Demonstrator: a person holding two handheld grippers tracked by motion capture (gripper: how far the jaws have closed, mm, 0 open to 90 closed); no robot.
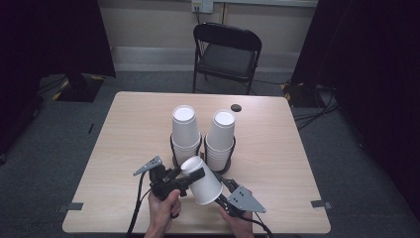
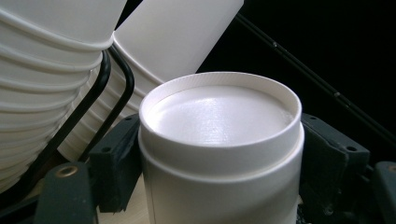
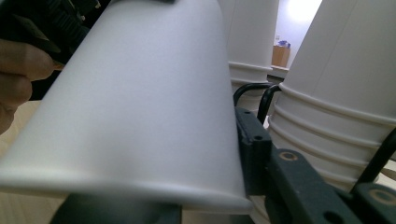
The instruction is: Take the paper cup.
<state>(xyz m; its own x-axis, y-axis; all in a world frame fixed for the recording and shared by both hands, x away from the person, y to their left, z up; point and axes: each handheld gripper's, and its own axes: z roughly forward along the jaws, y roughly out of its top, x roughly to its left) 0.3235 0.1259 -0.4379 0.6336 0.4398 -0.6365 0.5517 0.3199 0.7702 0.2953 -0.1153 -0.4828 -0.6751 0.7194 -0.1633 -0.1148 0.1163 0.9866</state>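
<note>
I have both tools clamped on one white cup (image 1: 202, 181): left tool (image 1: 194, 174) near its base, right tool (image 1: 221, 191) near its rim.

Left gripper (image 1: 194, 174) and right gripper (image 1: 218, 191), jaws clamped, converging low.

We record the following limits. In the high view, the lower rim of the white cup (image 1: 202, 180) is hidden behind the right gripper (image 1: 224, 194), and both forearms are cut off at the bottom edge. In the right gripper view, the cup (image 3: 135, 102) is blurred at close range and covers one jaw. In the left gripper view, the cup (image 2: 219, 149) runs off the bottom edge; the stacks (image 2: 42, 70) beside it are cropped above.
</note>
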